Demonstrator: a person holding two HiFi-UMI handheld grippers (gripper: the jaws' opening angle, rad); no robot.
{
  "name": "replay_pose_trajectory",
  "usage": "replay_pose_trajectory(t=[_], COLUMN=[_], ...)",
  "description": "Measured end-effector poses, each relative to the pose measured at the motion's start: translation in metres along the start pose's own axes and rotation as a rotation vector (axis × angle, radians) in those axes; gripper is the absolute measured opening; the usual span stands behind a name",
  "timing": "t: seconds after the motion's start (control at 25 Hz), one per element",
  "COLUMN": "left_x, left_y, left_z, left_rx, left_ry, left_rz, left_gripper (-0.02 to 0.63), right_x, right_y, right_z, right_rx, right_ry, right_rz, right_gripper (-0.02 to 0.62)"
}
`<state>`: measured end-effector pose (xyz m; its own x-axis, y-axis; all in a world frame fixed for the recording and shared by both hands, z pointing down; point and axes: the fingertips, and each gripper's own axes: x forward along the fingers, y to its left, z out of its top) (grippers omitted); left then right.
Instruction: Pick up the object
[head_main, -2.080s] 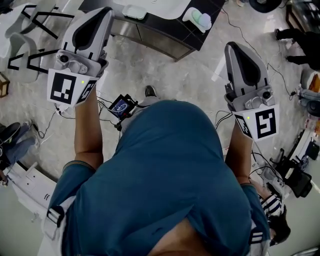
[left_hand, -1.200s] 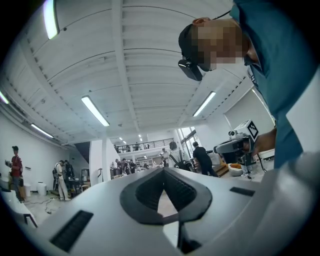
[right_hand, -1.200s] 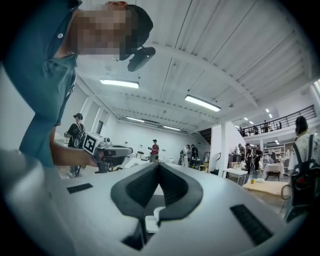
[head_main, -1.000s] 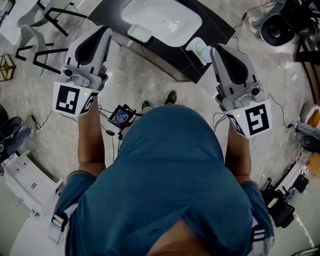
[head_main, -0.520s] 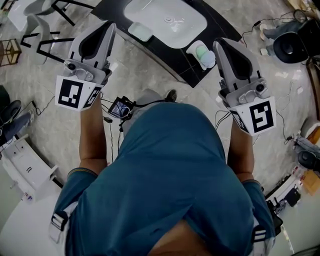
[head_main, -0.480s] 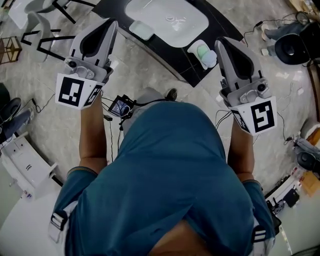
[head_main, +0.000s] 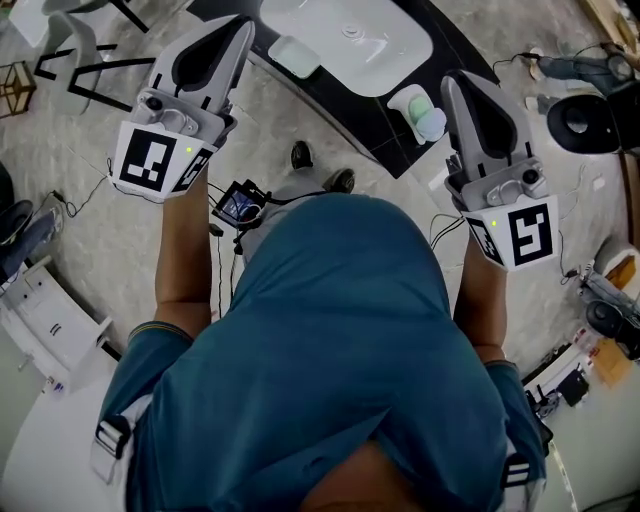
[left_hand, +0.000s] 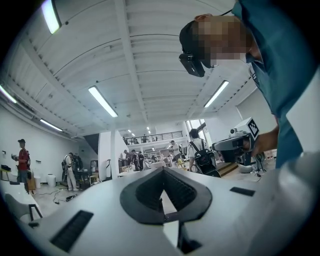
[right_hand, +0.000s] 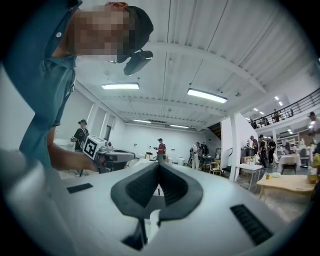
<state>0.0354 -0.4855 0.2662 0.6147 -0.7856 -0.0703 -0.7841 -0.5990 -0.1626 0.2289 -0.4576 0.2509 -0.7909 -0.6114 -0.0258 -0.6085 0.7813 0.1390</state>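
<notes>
Both grippers were out front. The left gripper (head_main: 238, 28) and the right gripper (head_main: 455, 85) each had jaws pressed together on nothing. The pale green object (head_main: 420, 110) sat on the black counter's (head_main: 372, 112) right corner, just left of the right gripper's tip.
</notes>
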Motion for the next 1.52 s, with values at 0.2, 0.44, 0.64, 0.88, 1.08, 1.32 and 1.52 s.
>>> replay_pose_trajectory(t=[0.2,0.44,0.64,0.88,1.08,1.32,1.52], left_x=[0.01,0.018,0.023,0.037,0.049,0.057,0.062], left_y=[0.018,0.036,0.041,0.04,0.037,0.031,0.028], left_z=[-0.008,-0.02,-0.032,-0.049,-0.062,-0.083,-0.103], left_rx=[-0.016,-0.035,-0.046,-0.054,-0.059,-0.065,-0.077], left_ry=[-0.006,-0.012,0.0,0.041,0.078,0.126,0.167], left_rz=[-0.048,-0.098,-0.123,-0.122,-0.113,-0.119,-0.124], left_gripper=[0.003,0.003,0.003,0.003,0.003,0.003,0.003], right_x=[0.022,0.041,0.047,0.05,0.051,0.05,0.047], right_y=[0.0,0.001,0.003,-0.008,-0.019,-0.024,-0.028], right_z=[0.001,0.0,-0.002,-0.011,-0.017,-0.018,-0.02], right_rx=[-0.005,-0.015,-0.013,0.003,0.016,0.024,0.03], right_ry=[0.005,0.015,0.019,0.021,0.025,0.025,0.024], right_rz=[-0.037,-0.077,-0.098,-0.088,-0.064,-0.041,-0.036], right_gripper=[0.014,0.014,0.014,0.014,0.014,0.014,0.014])
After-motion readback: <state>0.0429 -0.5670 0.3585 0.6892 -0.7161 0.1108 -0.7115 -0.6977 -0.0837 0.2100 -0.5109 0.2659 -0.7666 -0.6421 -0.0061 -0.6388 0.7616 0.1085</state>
